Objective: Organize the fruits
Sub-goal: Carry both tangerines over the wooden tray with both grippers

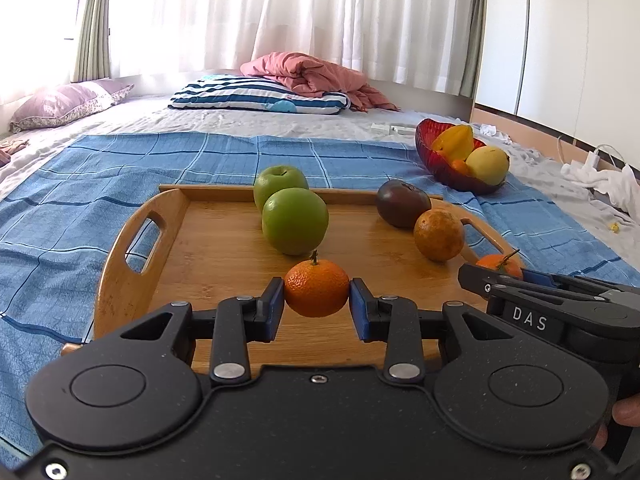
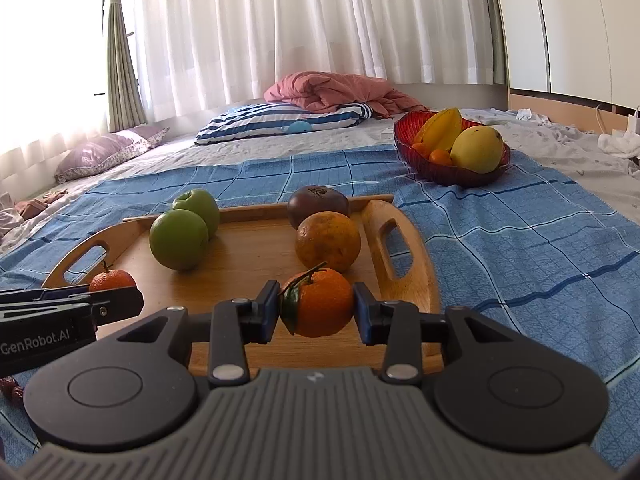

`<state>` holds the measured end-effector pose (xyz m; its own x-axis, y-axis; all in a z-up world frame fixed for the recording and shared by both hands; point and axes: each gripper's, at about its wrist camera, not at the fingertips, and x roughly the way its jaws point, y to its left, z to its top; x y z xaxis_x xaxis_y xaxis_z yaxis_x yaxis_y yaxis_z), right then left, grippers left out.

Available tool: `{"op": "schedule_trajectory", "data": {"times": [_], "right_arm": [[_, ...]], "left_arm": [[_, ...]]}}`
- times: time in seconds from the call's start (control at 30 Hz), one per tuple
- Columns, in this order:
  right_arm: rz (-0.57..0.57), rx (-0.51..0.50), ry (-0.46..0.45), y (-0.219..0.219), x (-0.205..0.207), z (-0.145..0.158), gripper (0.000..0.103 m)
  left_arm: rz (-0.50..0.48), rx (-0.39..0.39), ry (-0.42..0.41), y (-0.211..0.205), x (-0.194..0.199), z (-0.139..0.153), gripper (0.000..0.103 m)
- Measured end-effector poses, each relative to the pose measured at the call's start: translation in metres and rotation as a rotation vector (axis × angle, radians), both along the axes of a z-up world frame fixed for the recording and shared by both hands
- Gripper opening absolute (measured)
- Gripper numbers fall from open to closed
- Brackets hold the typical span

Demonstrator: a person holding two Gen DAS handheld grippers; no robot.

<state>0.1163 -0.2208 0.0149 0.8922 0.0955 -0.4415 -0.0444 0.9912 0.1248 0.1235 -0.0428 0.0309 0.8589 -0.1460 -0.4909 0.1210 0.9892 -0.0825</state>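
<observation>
Two grippers, left point(image 1: 317, 304) and right point(image 2: 317, 312), each clamp a tangerine point(image 1: 317, 289) point(image 2: 320, 302) above the near end of a wooden tray point(image 1: 224, 248) holding green apples point(image 1: 295, 220).

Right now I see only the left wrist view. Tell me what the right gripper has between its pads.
Observer: The right gripper is shut on a small orange tangerine with a green leaf, over the near end of the wooden handled tray.
Operator: Check the tray's right handle.
Observer: The right handle shows whole; nothing lies in its cut-out.
Operator: Scan the near left corner of the cloth.
Observer: Small dark red pieces lie on the blue checked cloth there; I cannot tell what they are.
</observation>
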Motion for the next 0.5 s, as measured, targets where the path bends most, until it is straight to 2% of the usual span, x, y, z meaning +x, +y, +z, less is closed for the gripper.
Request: {"op": "schedule_trajectory", "data": {"times": [0.5], "right_arm": [[-0.011,0.056,0.089,-0.007,0.036,-0.007,0.044]], "left_arm": [[0.021,0.006,0.033,0.0,0.03,-0.007,0.033]]}}
